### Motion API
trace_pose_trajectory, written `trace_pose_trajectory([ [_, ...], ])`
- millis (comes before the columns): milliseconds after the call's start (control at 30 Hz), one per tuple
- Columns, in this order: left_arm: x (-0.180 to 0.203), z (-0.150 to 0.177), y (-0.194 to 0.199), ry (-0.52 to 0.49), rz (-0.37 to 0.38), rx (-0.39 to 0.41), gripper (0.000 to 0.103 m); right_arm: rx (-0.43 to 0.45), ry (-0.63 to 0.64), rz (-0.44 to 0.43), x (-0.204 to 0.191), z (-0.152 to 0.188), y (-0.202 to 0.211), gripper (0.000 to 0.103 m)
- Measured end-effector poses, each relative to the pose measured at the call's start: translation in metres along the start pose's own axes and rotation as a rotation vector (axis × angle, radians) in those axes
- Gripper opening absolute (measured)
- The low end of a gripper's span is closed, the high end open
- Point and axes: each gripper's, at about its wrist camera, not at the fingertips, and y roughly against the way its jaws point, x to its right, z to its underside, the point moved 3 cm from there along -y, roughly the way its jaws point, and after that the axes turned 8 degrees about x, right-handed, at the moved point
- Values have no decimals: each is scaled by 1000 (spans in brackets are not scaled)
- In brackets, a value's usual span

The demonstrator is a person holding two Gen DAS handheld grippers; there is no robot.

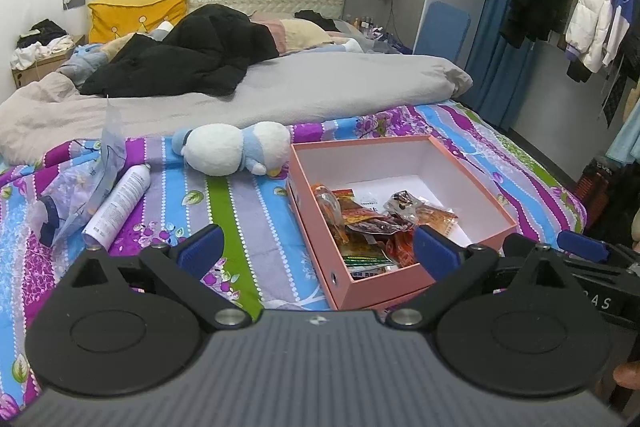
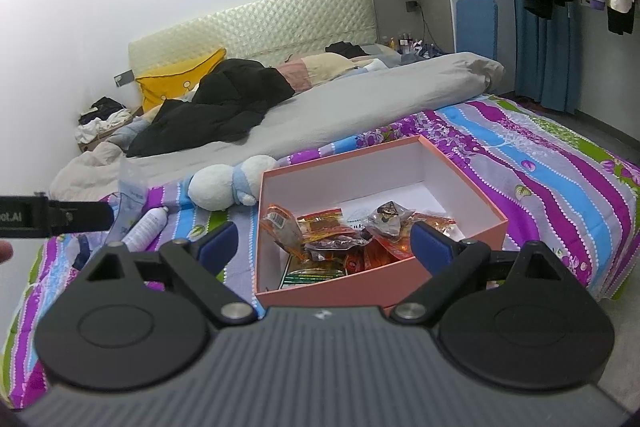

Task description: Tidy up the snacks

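Now, in the left wrist view, the left gripper hovers in the lower middle of the frame with its jaws spread wide and nothing between them. The pink box stands on the striped bedsheet at center right, and the snack packets lie heaped in its near corner, partly under the right fingertip. At the lower right edge part of the right gripper shows. A white spray can and a clear plastic bag lie at center left, and a plush toy lies above the box's left corner. A grey duvet and a black jacket fill the upper middle, and clothes hang at the upper right.

In the right wrist view, the right gripper is also wide open and empty, just before the pink box. The snack packets sit in the near half of the box; the far half is bare.

I judge that the packets are gathered but not yet ordered. To do this step well, one gripper should come down from above on a single top packet and pinch its flat sealed edge. The foil looks slippery, and the box may slide on the soft sheet.
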Motion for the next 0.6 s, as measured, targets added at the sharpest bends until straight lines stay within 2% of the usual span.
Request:
trace_pose_trajectory([
  [600, 2, -1, 0, 4, 14, -4, 102, 2, -2, 6, -1, 0, 0, 94],
])
